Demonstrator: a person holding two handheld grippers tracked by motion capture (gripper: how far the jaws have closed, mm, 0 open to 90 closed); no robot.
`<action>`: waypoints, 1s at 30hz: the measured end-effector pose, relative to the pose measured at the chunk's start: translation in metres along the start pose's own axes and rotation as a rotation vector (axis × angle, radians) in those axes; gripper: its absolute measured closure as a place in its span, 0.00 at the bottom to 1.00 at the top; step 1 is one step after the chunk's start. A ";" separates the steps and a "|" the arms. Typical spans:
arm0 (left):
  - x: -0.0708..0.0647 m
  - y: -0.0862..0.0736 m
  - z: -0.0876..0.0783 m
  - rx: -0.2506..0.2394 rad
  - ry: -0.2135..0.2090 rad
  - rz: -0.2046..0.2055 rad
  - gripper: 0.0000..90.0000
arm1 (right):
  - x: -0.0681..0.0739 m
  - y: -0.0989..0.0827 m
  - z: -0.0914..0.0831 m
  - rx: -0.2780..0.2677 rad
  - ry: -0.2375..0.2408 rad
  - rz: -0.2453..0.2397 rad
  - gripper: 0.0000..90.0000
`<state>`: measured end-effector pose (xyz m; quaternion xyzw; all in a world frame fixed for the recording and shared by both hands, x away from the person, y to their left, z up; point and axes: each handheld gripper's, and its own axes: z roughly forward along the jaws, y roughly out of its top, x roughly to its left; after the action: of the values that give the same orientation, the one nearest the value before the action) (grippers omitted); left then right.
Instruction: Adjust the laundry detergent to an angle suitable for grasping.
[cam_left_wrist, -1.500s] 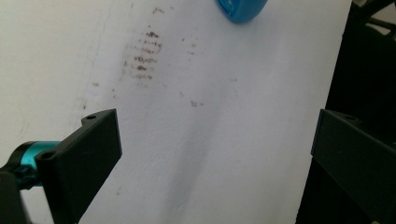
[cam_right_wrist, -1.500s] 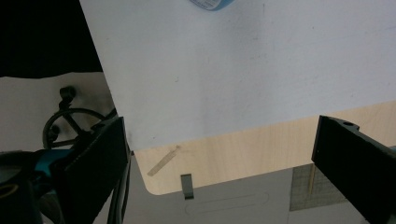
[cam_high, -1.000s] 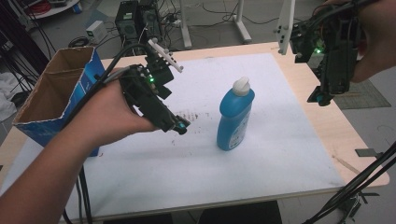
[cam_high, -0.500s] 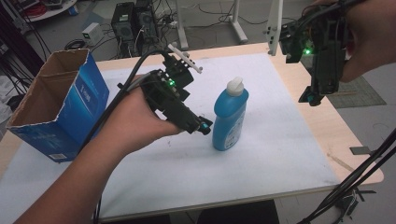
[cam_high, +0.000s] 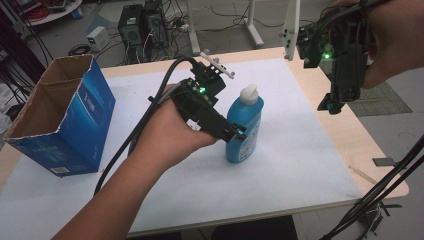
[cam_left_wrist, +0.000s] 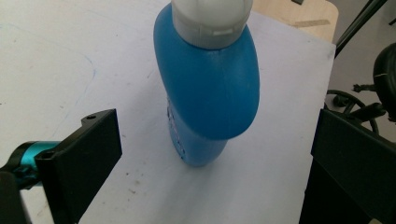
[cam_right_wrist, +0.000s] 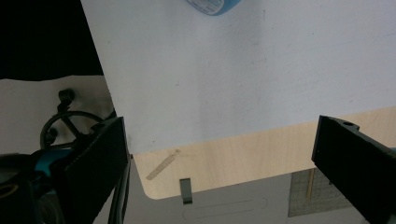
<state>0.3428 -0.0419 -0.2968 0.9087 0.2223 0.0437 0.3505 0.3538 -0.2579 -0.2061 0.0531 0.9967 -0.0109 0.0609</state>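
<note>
A blue bottle (cam_high: 246, 131) with a white cap stands upright near the middle of the white sheet (cam_high: 295, 165). A hand holds my left gripper (cam_high: 238, 132) right against the bottle's near left side. In the left gripper view the bottle (cam_left_wrist: 210, 98) stands just ahead, in line with the wide gap of my left gripper (cam_left_wrist: 217, 140), whose jaws are open and touch nothing. Another hand holds my right gripper (cam_high: 331, 105) high over the table's far right edge, pointing down. In its own view my right gripper (cam_right_wrist: 224, 149) is open and empty above the table's edge, with the bottle's base (cam_right_wrist: 211, 5) at the top.
A blue cardboard box (cam_high: 70, 125) with its top open stands at the left of the table. The wooden table edge (cam_high: 385, 175) runs bare along the right. Cables and stand legs (cam_high: 380, 200) hang off the right corner. Computer cases (cam_high: 137, 25) sit on the floor behind.
My left gripper has moved right across the sheet and now sits at the bottle, jaws still open. The right gripper has stayed raised at the right, shifting only slightly.
</note>
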 end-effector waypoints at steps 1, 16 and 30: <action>-0.002 0.002 0.004 -0.009 0.003 -0.008 0.02 | 0.000 0.000 0.000 0.001 0.000 -0.002 0.03; -0.008 0.011 0.028 -0.036 0.058 -0.016 0.02 | -0.001 0.000 0.000 0.000 0.000 -0.004 0.03; -0.011 0.017 0.051 -0.053 0.084 -0.026 0.02 | -0.001 -0.003 0.000 0.000 0.002 0.006 0.03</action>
<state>0.3517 -0.0892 -0.3227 0.8935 0.2476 0.0832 0.3652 0.3544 -0.2613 -0.2056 0.0562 0.9966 -0.0107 0.0600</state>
